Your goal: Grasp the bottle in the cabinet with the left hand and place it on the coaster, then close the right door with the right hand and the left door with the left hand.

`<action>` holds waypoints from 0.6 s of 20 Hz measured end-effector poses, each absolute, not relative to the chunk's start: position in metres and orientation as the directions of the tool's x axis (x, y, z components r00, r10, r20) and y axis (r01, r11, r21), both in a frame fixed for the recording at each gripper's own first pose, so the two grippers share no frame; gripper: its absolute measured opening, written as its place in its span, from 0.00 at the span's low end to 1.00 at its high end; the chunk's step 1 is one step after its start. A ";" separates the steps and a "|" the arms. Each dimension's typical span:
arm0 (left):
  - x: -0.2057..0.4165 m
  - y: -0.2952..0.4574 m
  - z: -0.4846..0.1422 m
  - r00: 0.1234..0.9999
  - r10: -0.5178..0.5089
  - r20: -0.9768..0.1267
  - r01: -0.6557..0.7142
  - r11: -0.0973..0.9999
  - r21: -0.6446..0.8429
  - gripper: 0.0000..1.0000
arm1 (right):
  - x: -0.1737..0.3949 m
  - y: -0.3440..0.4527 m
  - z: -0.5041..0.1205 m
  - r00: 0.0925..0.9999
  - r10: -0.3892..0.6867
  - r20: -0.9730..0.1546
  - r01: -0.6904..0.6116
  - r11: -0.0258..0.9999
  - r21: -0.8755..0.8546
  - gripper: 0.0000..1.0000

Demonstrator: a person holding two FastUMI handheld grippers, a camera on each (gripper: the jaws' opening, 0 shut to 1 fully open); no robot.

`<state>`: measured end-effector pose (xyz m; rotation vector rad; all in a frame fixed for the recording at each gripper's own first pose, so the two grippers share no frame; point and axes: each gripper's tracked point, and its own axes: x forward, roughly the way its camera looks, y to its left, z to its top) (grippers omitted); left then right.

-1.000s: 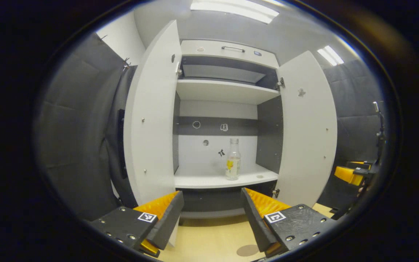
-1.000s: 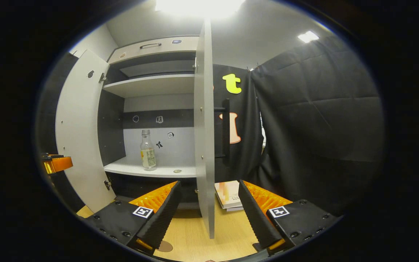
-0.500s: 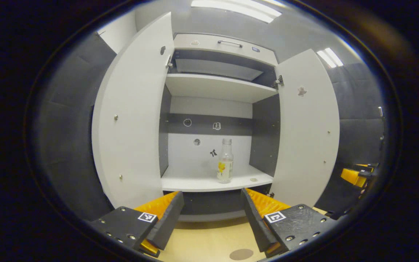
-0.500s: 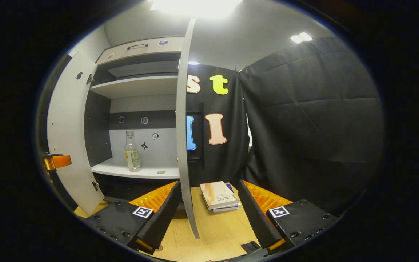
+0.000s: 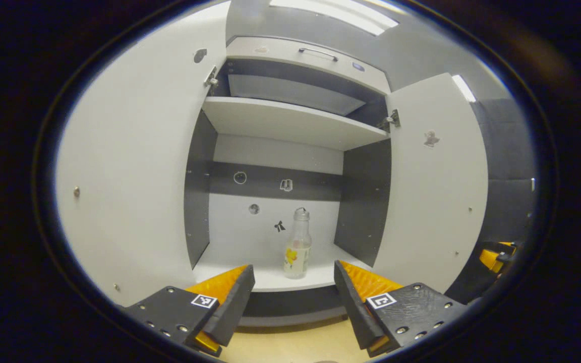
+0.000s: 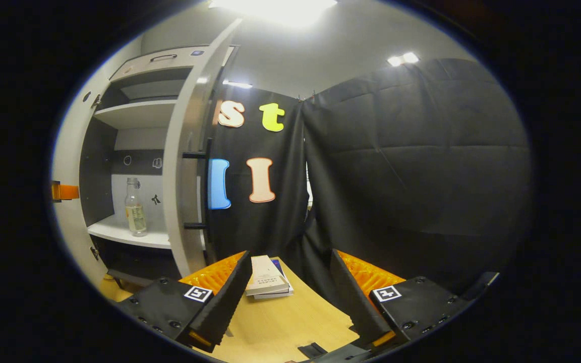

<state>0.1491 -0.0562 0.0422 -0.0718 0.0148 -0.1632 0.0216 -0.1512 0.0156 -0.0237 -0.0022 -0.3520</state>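
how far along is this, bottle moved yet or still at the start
Nothing is finished yet. The bottle stands upright on the cabinet's lower shelf, and both doors, left door and right door, hang open. In hand: the left claw is open, lined up with the bottle but short of it. Left: grasp, place on the coaster, close the doors. The right claw is open, facing the curtain.

Black cloth wall (image 6: 411, 166) encloses the booth. Grey ceiling carries bright light panels (image 5: 336, 10). A light wooden table (image 6: 280, 322) bears stacked books (image 6: 266, 282).
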 end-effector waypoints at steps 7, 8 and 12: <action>0.228 -0.061 0.049 0.987 -0.162 -0.018 0.161 0.985 -0.064 0.91 | 0.049 -0.188 0.016 0.916 -0.402 0.007 0.402 0.916 0.012 0.99; 0.238 -0.063 0.050 0.986 -0.163 -0.019 0.161 0.985 -0.057 0.94 | 0.051 -0.192 0.017 0.912 -0.411 0.009 0.410 0.912 0.016 0.99; 0.274 -0.076 0.053 0.984 -0.177 -0.014 0.177 0.984 -0.025 0.94 | 0.059 -0.209 0.014 0.896 -0.443 0.006 0.443 0.896 0.032 0.96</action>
